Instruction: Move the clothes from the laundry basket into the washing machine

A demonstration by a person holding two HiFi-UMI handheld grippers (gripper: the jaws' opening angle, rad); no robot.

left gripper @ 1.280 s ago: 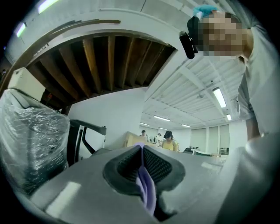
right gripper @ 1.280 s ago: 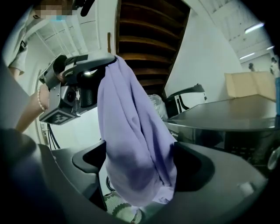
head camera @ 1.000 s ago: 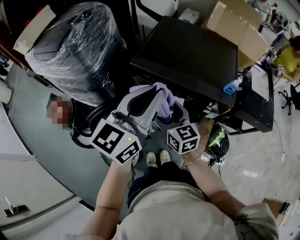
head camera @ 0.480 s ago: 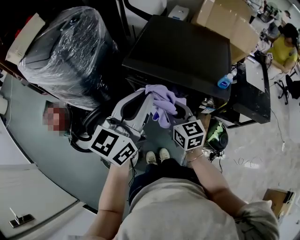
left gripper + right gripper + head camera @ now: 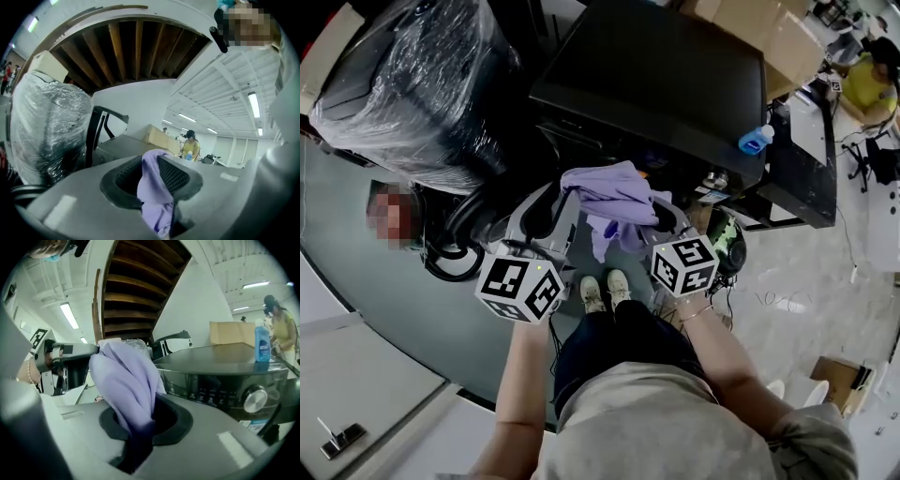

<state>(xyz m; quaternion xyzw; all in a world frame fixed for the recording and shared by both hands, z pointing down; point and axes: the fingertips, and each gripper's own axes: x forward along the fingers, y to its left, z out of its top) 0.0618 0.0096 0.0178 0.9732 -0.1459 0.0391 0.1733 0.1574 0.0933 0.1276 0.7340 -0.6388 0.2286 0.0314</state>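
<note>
A lilac garment hangs stretched between both grippers, in front of the black washing machine. My left gripper is shut on one end of the lilac garment, cloth pinched between its jaws. My right gripper is shut on the other end, and the lilac garment bunches out of its jaws. The washing machine shows its control panel and dial at the right gripper view's right. The laundry basket is not visible.
A large plastic-wrapped dark object stands at the left. A blue bottle sits on the machine's top right corner. Cardboard boxes lie behind. A person in yellow sits far right. My shoes stand on the floor below.
Both grippers have risen and spread slightly, lifting the lilac garment higher and stretching it wider in front of the washing machine. The view has shifted downward.
</note>
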